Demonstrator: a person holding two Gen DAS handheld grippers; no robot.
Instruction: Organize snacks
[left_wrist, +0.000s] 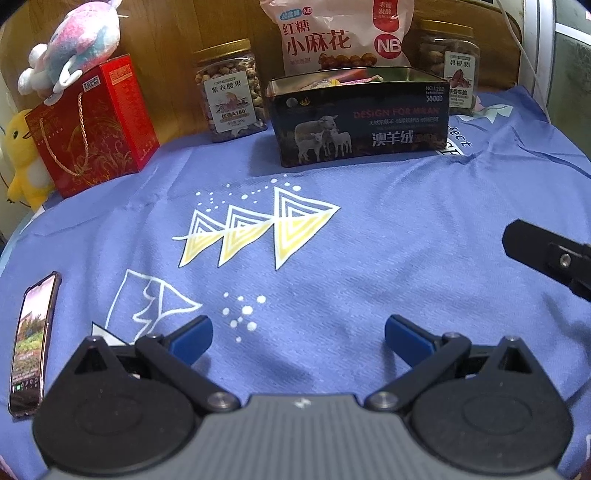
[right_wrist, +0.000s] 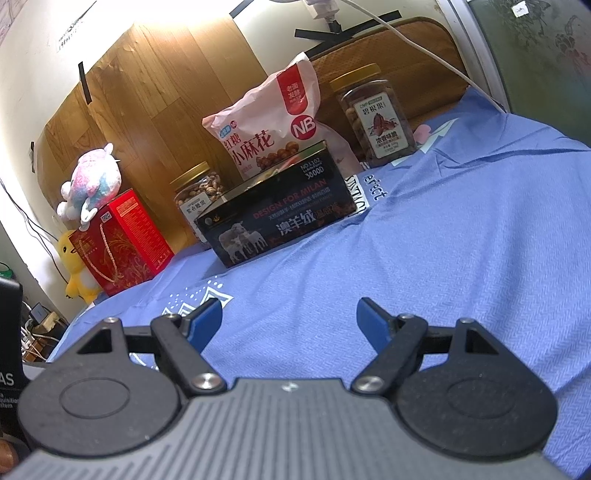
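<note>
A black tin box (left_wrist: 358, 118) (right_wrist: 280, 214) with sheep on its side stands open at the back of the blue cloth, with wrapped snacks inside. Behind it leans a pink snack bag (left_wrist: 340, 33) (right_wrist: 273, 125). A nut jar (left_wrist: 231, 92) (right_wrist: 195, 195) stands to its left and another nut jar (left_wrist: 452, 62) (right_wrist: 376, 114) to its right. My left gripper (left_wrist: 297, 332) is open and empty, low over the cloth, well in front of the box. My right gripper (right_wrist: 290, 317) is open and empty, also in front of the box; part of it shows in the left wrist view (left_wrist: 546, 254).
A red gift box (left_wrist: 96, 129) (right_wrist: 122, 243) with a pink plush toy (left_wrist: 74, 44) (right_wrist: 92, 181) on top stands at the back left, a yellow plush (left_wrist: 22, 162) (right_wrist: 77, 269) beside it. A phone (left_wrist: 33, 343) lies on the cloth at the left edge. A wooden board (right_wrist: 147, 92) backs the table.
</note>
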